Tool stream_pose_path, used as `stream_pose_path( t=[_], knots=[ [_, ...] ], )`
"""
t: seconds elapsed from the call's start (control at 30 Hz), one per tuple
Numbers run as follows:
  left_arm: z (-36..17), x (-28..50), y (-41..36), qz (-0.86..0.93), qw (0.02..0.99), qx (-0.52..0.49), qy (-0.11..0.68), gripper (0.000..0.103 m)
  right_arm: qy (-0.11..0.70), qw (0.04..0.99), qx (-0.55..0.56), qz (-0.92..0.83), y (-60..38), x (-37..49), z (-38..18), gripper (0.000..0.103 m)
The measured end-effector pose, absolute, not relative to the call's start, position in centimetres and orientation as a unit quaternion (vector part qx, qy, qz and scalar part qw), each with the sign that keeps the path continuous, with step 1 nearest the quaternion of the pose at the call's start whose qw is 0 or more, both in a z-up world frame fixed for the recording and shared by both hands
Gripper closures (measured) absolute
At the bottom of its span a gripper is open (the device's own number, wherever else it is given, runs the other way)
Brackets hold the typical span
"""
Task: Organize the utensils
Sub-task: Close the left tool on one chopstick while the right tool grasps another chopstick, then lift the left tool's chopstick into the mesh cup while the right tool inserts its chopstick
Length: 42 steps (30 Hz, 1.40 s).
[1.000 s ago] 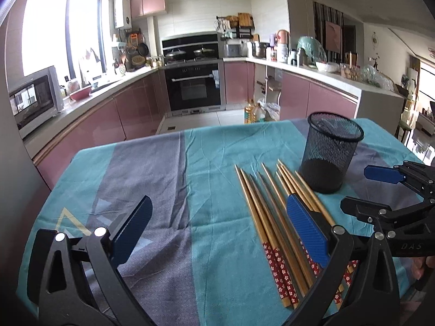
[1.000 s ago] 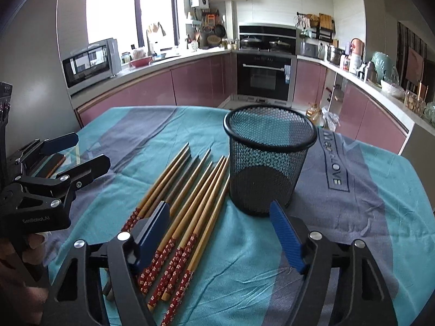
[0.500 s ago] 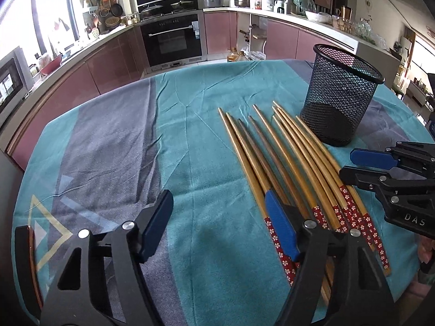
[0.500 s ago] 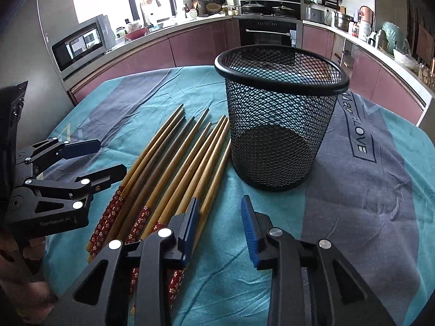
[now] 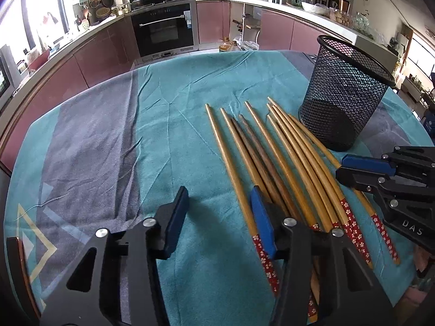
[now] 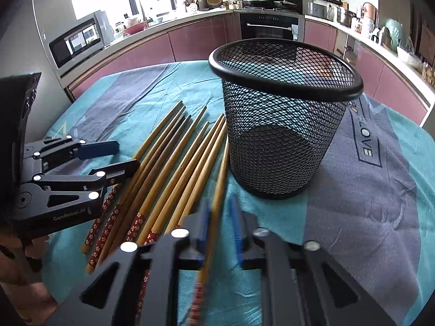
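We see a bunch of long bamboo chopsticks with red flowered handles (image 6: pixel 174 174) lying side by side on a teal and grey tablecloth (image 5: pixel 108 149), tips toward the far side of the table and handles toward the cameras. A black wire-mesh cup (image 6: pixel 280 141) stands upright on the cloth just beside the right edge of the bunch, in the upper right of the left wrist view and at the centre of the right wrist view. We can see no chopsticks inside it.

The left gripper (image 5: pixel 217 217) sits at the bottom centre of its own view, tilted down at the cloth. Its jaws have just been closing and now stand partly apart. The leftmost chopstick (image 5: pixel 227 163) runs between them, close along the inner face of the right blue pad, while the left pad is clear of it over bare cloth. We would call these fingers open, with nothing clamped.

The right gripper (image 6: pixel 220 222) is at the bottom centre of its view, its pads blurred. Its jaws have just been closing too, and they have come together on the outermost chopstick (image 6: pixel 223 168), the one nearest the cup, which passes straight between the two blue pads. In the left wrist view the same gripper enters from the right edge with its fingers nearly together above the red handles.

Behind the table a built-in black oven (image 5: pixel 163 30) sits among pink cabinet fronts.
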<state>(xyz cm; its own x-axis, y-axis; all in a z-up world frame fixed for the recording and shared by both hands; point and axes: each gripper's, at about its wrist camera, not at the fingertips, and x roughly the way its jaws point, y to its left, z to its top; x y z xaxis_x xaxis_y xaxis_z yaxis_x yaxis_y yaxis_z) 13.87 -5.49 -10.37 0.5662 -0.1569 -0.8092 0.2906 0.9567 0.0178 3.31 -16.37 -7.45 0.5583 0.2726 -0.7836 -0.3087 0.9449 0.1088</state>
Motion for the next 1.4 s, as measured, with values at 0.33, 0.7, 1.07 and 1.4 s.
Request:
stream_pose_path(
  t=[0.33, 0.7, 1.07, 1.4],
  knots=[
    [-9.4, 13.4, -4.9, -0.148, 0.883, 0.018, 0.445, 0.095, 0.423, 0.885, 0.013, 0.192, -17.6, 2.3, -6.3, 0.097],
    [-2.6, 9.9, -2.3, -0.214, 0.898, -0.036, 0.382, 0.095, 0.34, 0.908, 0.051, 0.239, -19.8, -0.4, -0.6, 0.097],
    [6.2, 7.6, -3.4, -0.294, 0.912, -0.07, 0.277, 0.095, 0.258, 0.929, 0.074, 0.253, -22.3, -0.8, 5.4, 0.097],
    [10.2, 12.3, -8.1, -0.294, 0.928, -0.107, 0.201, 0.095, 0.196, 0.95, 0.062, 0.236, -23.9, 1.1, 10.6, 0.097]
  ],
)
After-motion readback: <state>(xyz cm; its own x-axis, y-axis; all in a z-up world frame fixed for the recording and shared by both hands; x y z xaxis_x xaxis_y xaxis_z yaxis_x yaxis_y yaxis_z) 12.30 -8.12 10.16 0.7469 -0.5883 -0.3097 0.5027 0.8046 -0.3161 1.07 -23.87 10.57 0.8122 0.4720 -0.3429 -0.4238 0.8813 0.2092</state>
